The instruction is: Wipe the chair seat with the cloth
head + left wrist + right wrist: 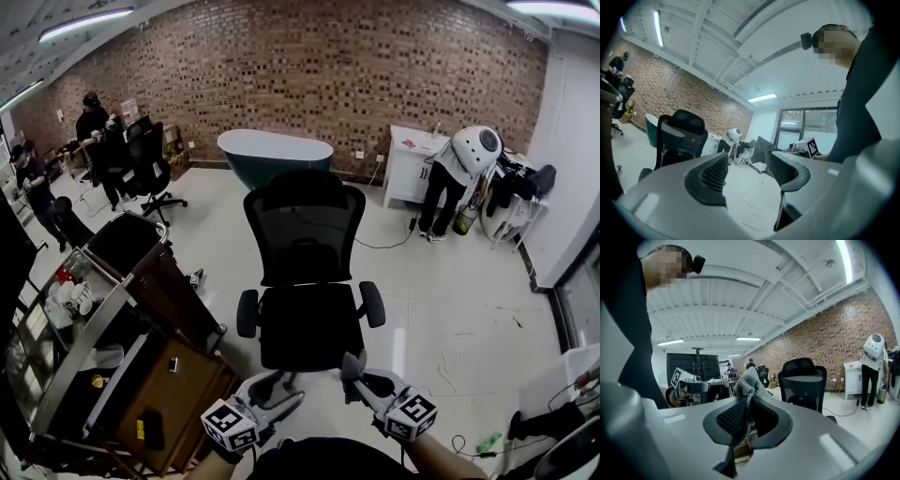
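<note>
Black office chair [307,272] stands just before me, its seat [309,328] not yet wiped. My left tool [284,391] hangs wide and empty. My right tool [353,364] pinches the grey cloth [748,380] by a thin fold. A hard wipe could tug it free or swivel the chair away.
</note>
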A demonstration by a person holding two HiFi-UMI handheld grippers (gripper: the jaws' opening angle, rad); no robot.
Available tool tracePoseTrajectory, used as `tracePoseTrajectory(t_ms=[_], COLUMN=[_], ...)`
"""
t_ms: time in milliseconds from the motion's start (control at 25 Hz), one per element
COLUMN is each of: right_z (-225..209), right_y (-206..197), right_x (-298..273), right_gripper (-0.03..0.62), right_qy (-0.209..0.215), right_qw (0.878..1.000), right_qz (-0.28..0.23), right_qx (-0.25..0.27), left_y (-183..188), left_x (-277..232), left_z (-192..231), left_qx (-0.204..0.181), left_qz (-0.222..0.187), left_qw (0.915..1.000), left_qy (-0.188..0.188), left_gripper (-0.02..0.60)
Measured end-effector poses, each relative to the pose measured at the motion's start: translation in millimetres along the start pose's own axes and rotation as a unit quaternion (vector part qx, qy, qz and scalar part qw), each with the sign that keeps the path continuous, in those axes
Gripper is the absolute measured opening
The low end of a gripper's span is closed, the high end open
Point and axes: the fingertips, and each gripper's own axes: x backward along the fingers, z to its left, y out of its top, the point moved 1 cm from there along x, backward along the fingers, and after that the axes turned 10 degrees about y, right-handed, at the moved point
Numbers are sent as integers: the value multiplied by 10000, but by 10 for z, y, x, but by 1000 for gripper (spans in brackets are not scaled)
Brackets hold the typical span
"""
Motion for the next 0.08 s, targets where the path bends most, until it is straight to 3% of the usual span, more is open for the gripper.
tracePoseTrajectory(t_ms=[80], right_z=[-14], right_y=[11], right_x=[15], right_gripper=[34], right_qy=[-13], right_qw=[10000], right_qz=[13], right_qx=[5], left_y=[6], left_x=[-2], left_z=[-14], left_qx=[-6], left_qz=[-10], left_qw=[10000], left_qy=[-2], left_gripper=[313])
